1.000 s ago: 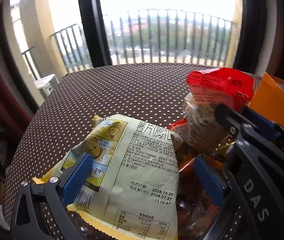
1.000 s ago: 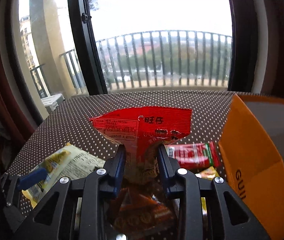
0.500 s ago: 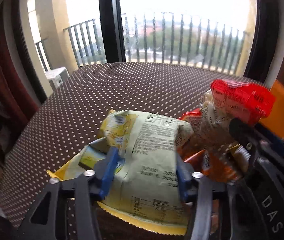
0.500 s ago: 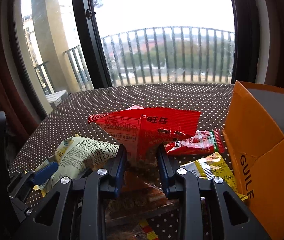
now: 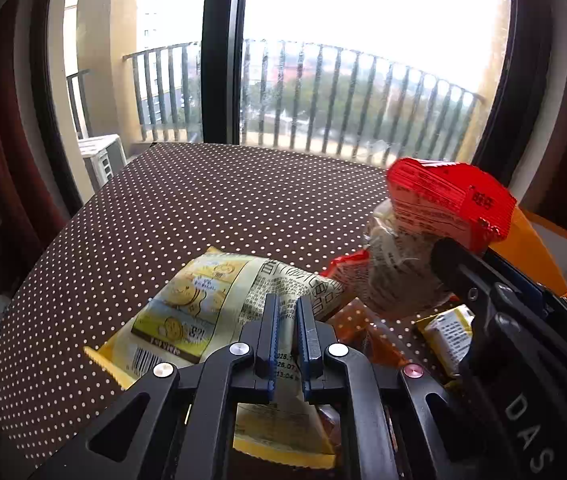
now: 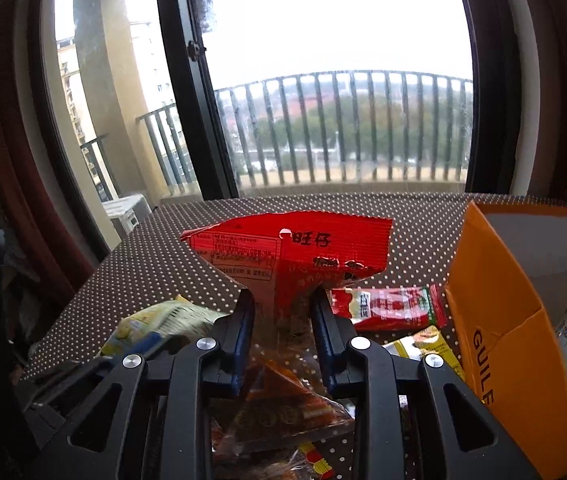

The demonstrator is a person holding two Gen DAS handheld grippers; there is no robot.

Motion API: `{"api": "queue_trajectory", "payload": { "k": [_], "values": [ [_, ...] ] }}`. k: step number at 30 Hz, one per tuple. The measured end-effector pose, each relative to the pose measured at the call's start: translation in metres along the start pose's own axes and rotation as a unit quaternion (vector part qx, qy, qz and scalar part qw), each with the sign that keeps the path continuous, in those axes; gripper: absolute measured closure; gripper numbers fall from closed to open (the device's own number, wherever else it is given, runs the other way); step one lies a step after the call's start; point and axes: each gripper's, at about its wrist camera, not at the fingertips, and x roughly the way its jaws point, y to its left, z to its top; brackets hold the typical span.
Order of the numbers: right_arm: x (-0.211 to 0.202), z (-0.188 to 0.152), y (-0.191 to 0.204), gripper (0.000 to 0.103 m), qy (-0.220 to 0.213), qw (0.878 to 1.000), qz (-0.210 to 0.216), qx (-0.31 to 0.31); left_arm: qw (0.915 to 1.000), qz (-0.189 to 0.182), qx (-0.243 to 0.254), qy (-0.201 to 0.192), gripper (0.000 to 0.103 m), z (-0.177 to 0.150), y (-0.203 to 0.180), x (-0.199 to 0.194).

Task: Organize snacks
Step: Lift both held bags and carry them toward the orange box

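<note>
Pinching a fold of the pale yellow chip bag [image 5: 219, 304], the left gripper [image 5: 286, 320] had its jaws nearly together, having just been closing, with only a thin crease of film between the blue pads [image 5: 270, 332]. That was the weak point, as I judged it: so little of the bag was caught that the puffed, slippery pack could slide out once lifted clear, or the film could tear along its crimped edge. Most of the bag lay on the dotted bench [image 5: 203, 208], its near end under the gripper frame. The right gripper [image 6: 281, 312] was clamped on the neck of a red snack packet [image 6: 287, 248], which stood up above the jaws with its wide top fanned out; held low like that, the top-heavy packet could flop sideways or swing into the other arm, since the two grippers sat close together over the same pile. Below it lay a clear packet of orange snacks [image 6: 283, 408], a red sachet [image 6: 383, 306] and a small yellow packet [image 6: 423, 346], any of which a dragging bag could sweep along. Just right of them stood the open orange box [image 6: 503, 320], and a careless swing toward it might catch its near wall and shove it.
</note>
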Motion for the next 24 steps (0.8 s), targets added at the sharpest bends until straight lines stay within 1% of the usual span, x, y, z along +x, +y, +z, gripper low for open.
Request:
{"api": "queue_trajectory", "payload": {
  "k": [2, 3, 4, 5, 6, 7, 8, 9, 13, 15, 17, 20, 24],
  "values": [
    [-0.004, 0.001, 0.002, 0.071, -0.004, 1.0, 0.004, -0.003, 0.9999, 0.004, 0.004, -0.01, 0.098, 0.001, -0.001, -0.005],
    [-0.006, 0.0, 0.002, 0.071, -0.006, 1.0, 0.005, -0.003, 0.9999, 0.006, 0.008, -0.013, 0.096, 0.003, -0.001, -0.007],
    [-0.006, 0.0, 0.002, 0.071, -0.008, 1.0, 0.005, -0.004, 0.9998, 0.01, 0.013, -0.015, 0.093, 0.003, -0.001, -0.009],
    [-0.008, 0.0, 0.003, 0.071, -0.009, 1.0, 0.005, -0.005, 0.9997, 0.011, 0.016, -0.015, 0.075, 0.003, -0.002, -0.01],
    [-0.007, 0.0, 0.003, 0.071, -0.011, 1.0, 0.005, -0.007, 0.9996, 0.012, 0.018, -0.016, 0.064, 0.003, -0.001, -0.01],
    [-0.007, 0.0, 0.003, 0.071, -0.011, 1.0, 0.005, -0.008, 0.9996, 0.013, 0.019, -0.017, 0.064, 0.005, 0.0, -0.01],
    [-0.007, -0.001, 0.003, 0.071, -0.011, 1.0, 0.004, -0.01, 0.9995, 0.014, 0.021, -0.016, 0.062, 0.005, 0.001, -0.009],
    [-0.006, -0.001, 0.003, 0.071, -0.011, 1.0, 0.004, -0.011, 0.9995, 0.014, 0.023, -0.013, 0.054, 0.005, 0.0, -0.008],
    [-0.004, -0.001, 0.005, 0.071, -0.011, 1.0, 0.004, -0.013, 0.9994, 0.012, 0.03, -0.01, 0.032, 0.009, 0.003, -0.004],
    [-0.002, -0.001, 0.006, 0.071, -0.011, 1.0, 0.005, -0.014, 0.9991, 0.016, 0.038, -0.013, 0.016, 0.009, 0.004, -0.002],
    [0.002, -0.001, 0.008, 0.071, -0.009, 1.0, 0.005, -0.014, 0.9985, 0.022, 0.046, -0.019, 0.013, 0.01, 0.005, 0.0],
    [0.007, -0.002, 0.01, 0.072, -0.004, 1.0, 0.002, -0.014, 0.998, 0.025, 0.057, -0.01, 0.006, 0.01, 0.006, 0.008],
    [0.021, -0.003, 0.011, 0.072, 0.01, 1.0, -0.004, -0.013, 0.9982, 0.025, 0.054, 0.007, 0.003, 0.009, 0.008, 0.02]
  ]
}}
